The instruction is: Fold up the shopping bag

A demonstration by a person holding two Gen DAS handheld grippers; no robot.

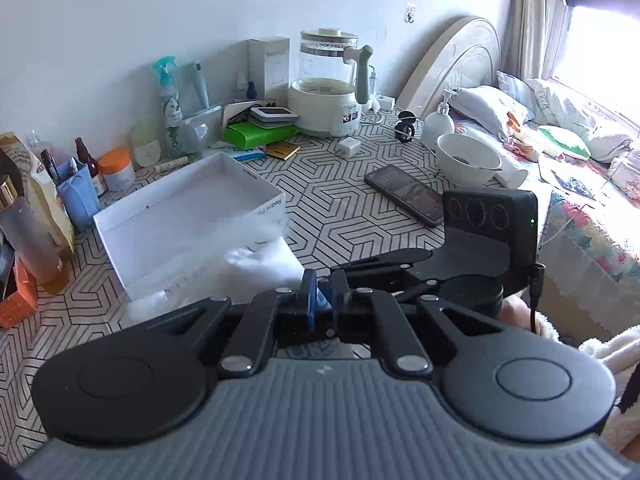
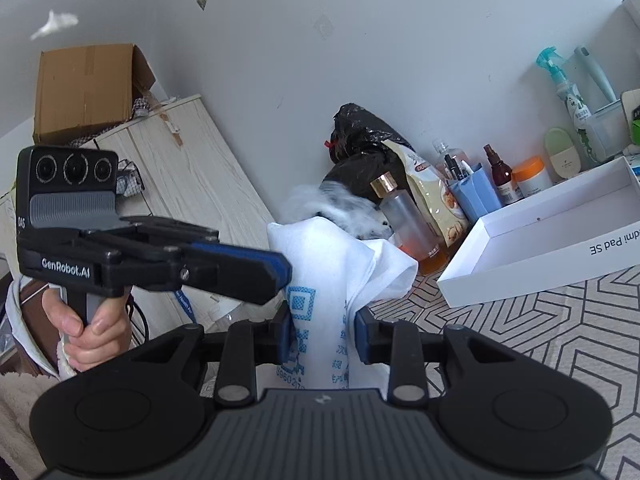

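Both grippers pinch the white shopping bag (image 2: pixel 320 280), long axis upright at frame centre: right gripper (image 2: pixel 323 332) below, left gripper (image 2: pixel 280 270) beside.

White box (image 2: pixel 560 240): side wall reads "...mi Pad SE", upside down, start cut off by frame edge. Left of the box, shopping bag (image 2: pixel 320 312): blue QR-type print, digits approx. "9980217" at lower edge, blue chars beside it too blurred to read. Further left of the box, left gripper (image 2: pixel 276 268): "GenRobot.AI" in white on its black body, plus a short vertical mark on the camera mount, approx. "DAS", unclear. Bottles and pouch behind the box: labels there, not legible. Box print in left wrist view: too small.
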